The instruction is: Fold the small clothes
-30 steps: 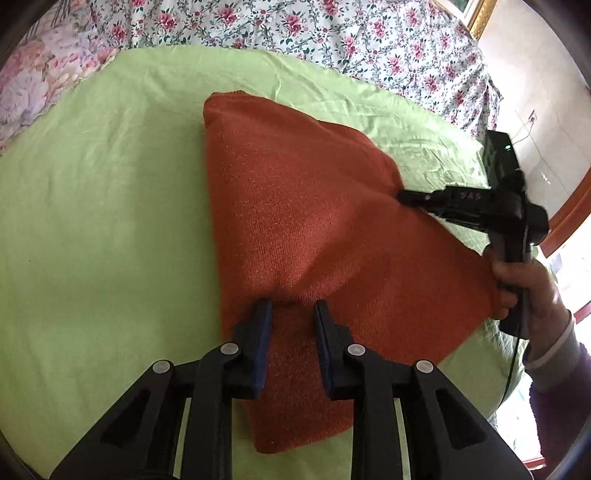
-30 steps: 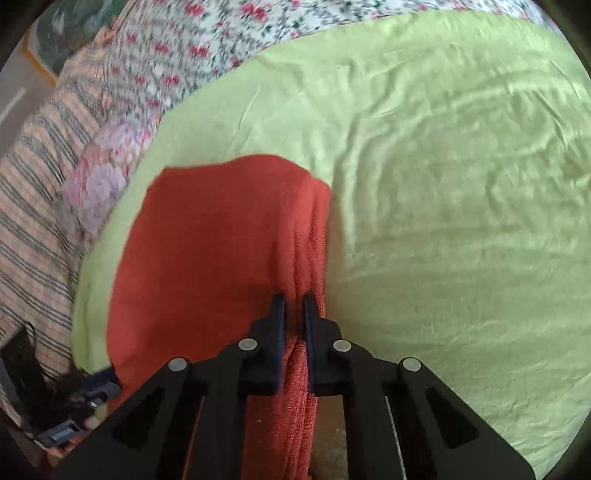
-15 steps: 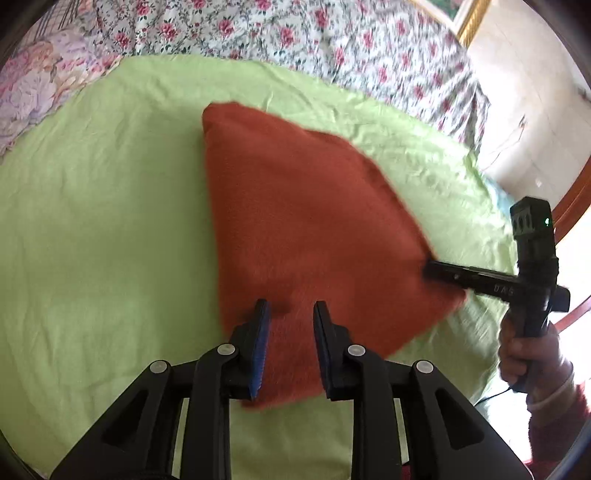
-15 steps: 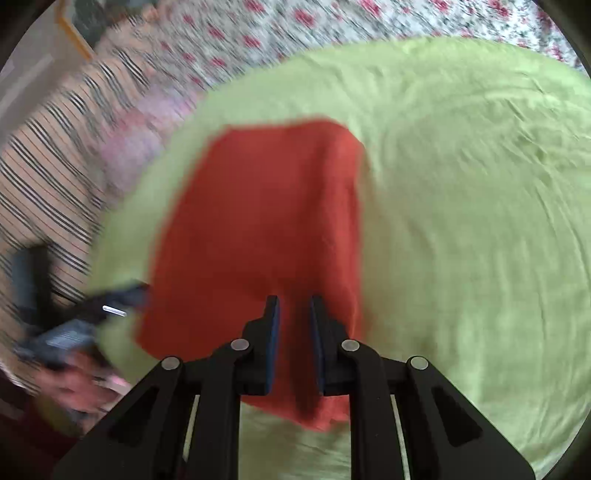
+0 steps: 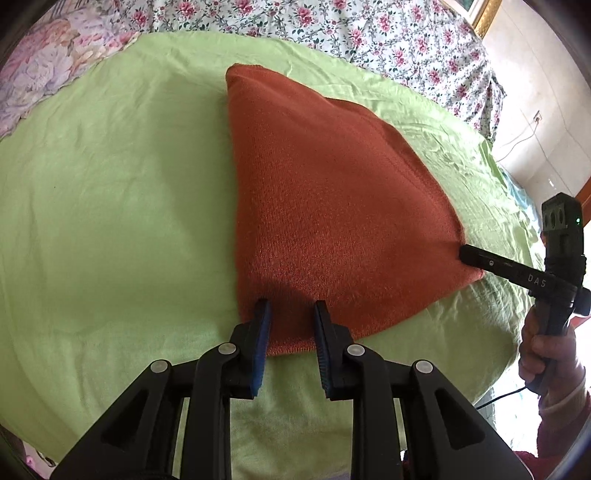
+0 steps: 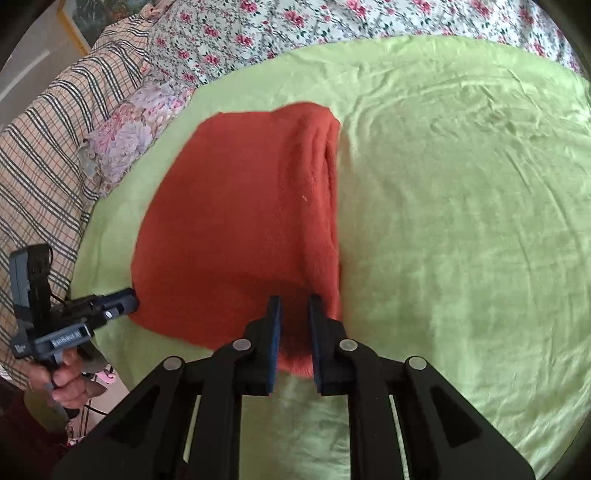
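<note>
A rust-orange knitted garment lies folded flat on the green sheet; it also shows in the right wrist view. My left gripper is open over the garment's near edge, with nothing between its pads. My right gripper is open over the garment's near right corner, by the stacked folded edge. The right gripper shows in the left wrist view at the garment's right corner. The left gripper shows in the right wrist view at the garment's left corner.
The green sheet covers a bed, with a floral cover beyond it and a checked blanket at one side. The bed edge and the floor lie at the right of the left wrist view.
Both grippers have let go of the garment and drawn back to its near edge. The garment has been pulled toward me and now lies flat, folded over.
</note>
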{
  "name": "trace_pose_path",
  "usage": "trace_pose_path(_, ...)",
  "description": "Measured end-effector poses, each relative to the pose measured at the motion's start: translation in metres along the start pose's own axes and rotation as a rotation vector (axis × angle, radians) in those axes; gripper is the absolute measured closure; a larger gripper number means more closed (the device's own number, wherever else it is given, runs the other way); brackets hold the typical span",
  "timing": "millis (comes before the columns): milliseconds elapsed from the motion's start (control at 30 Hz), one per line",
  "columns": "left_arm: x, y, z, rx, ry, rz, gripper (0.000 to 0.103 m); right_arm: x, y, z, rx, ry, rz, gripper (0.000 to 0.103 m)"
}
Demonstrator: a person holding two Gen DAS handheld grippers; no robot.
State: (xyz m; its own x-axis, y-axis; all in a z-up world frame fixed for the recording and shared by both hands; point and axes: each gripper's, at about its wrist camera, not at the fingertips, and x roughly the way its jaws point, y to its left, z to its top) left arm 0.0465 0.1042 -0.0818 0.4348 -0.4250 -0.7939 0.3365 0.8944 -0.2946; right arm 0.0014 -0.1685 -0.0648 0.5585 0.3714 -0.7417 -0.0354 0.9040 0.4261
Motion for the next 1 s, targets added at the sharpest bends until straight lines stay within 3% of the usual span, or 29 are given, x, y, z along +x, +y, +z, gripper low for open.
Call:
trace_pose_path(133, -0.007, 0.0, 0.0, -0.007, 0.006, -0.004, 0.078, -0.004, -0.005, 0.001, 0.053, -0.015, 0.032, 0.087)
trace_pose_path(533, -0.031, 0.014, 0.013, -0.066, -0.031, 0.016, 0.063, -0.032, 0.018, 0.016, 0.011, -0.065, 0.052, 0.08)
trace_pose_path(767, -0.016, 0.016, 0.048, -0.064, -0.041, 0.053, 0.056, -0.019, 0.019, 0.048, -0.001, -0.08, 0.056, 0.08)
trace_pose_path(1000, 0.018, 0.028, 0.112, -0.087, -0.04, 0.083, 0.056, 0.016, 0.008, 0.102, 0.023, -0.064, 0.064, 0.08)
